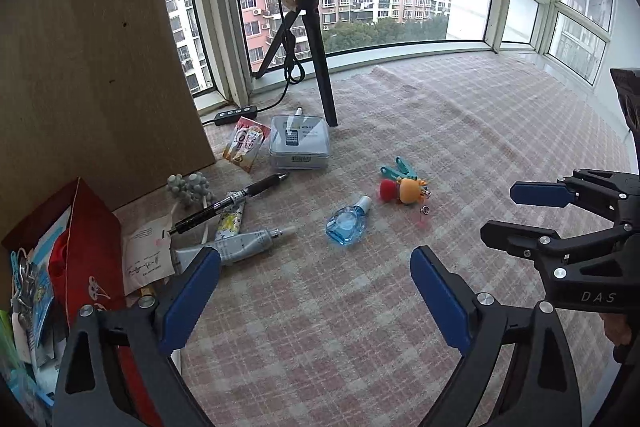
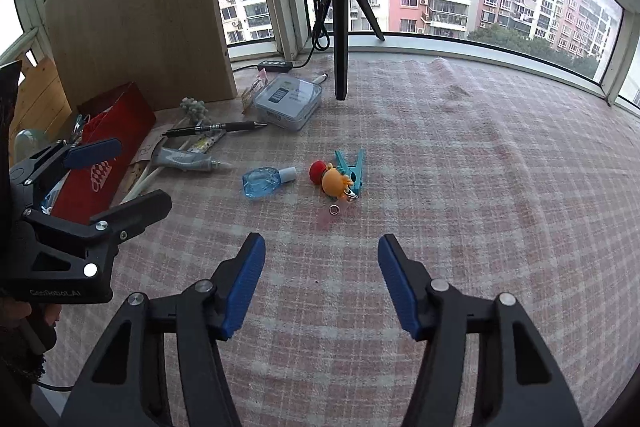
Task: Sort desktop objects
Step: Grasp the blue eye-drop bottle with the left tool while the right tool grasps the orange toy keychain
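Pink-and-white checked cloth point(image 1: 400, 115) covers the whole work surface, and both grippers hover above it with nothing between their blue pads. The left gripper point(image 1: 316, 291) has its jaws spread wide and empty; the right gripper point(image 2: 322, 287) is likewise wide open and holds nothing.

In the left wrist view, the blue clear bottle point(image 1: 347, 225) lies on its side at 12 o'clock from the left gripper, its white cap toward 1 o'clock. The orange toy keychain point(image 1: 408, 190) with its red part sits at 1 o'clock, touching the teal clothespin point(image 1: 400, 167) behind it. At 10 o'clock lie a grey tube point(image 1: 244, 247), a black pen point(image 1: 232, 201) and a clear plastic box point(image 1: 300, 143) farther off at 11 o'clock. This view alone looks down into the red paper bag point(image 1: 86, 251) at 9 o'clock, showing clutter inside.

The right wrist view sets the keychain point(image 2: 334, 181) and clothespin point(image 2: 352, 171) straight ahead at 12 o'clock, the bottle point(image 2: 264, 181) at 11 o'clock, and the bag point(image 2: 116, 143) only from its side at 10 o'clock. It shows a small metal ring point(image 2: 334, 210) lying just apart from the keychain more clearly.
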`<state>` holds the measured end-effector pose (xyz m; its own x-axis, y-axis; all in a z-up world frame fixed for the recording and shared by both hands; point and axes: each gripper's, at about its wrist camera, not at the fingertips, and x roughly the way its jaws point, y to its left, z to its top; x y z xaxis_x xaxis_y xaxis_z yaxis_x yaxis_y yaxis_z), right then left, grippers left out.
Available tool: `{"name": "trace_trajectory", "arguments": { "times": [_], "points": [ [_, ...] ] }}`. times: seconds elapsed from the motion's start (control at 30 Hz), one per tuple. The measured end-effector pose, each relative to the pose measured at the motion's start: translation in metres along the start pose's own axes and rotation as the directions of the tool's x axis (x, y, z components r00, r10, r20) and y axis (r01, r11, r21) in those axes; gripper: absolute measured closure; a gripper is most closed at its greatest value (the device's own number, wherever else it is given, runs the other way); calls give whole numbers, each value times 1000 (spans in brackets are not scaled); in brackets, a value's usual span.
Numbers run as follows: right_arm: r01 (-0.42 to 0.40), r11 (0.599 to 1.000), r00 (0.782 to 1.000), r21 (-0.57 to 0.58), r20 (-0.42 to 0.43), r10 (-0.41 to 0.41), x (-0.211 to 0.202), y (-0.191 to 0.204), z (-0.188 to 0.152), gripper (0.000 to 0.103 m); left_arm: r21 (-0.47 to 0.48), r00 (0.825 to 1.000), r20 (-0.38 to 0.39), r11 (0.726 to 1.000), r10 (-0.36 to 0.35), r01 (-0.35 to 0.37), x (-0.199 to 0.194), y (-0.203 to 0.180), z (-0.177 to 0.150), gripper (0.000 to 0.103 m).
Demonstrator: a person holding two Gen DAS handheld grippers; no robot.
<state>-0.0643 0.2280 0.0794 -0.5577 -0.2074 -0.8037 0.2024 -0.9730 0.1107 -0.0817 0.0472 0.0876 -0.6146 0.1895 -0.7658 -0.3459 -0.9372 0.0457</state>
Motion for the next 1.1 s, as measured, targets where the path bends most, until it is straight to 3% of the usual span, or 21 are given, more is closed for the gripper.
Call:
{"name": "trace_trajectory", "arguments": {
  "times": [0.27, 0.43, 1.03, 1.1],
  "points": [
    [-5, 999, 999, 35, -47, 7, 42, -17, 16, 45, 67, 997, -75, 997, -33, 38, 57, -10, 9, 14],
    [9, 1000, 997, 25, -72, -7, 66, -20, 27, 50, 58, 992, -119, 997, -52, 59, 80, -6, 11, 20],
    [-5, 1000, 992, 7, -129, 6, 99, -22, 32, 65, 85, 987, -138, 992, -86, 98, 110, -8, 15, 20],
    [-6, 1000, 991, 5, -132, 6, 100, -22, 34, 68, 89, 984, -147, 990, -97, 111, 113, -9, 14, 27]
  ]
}}
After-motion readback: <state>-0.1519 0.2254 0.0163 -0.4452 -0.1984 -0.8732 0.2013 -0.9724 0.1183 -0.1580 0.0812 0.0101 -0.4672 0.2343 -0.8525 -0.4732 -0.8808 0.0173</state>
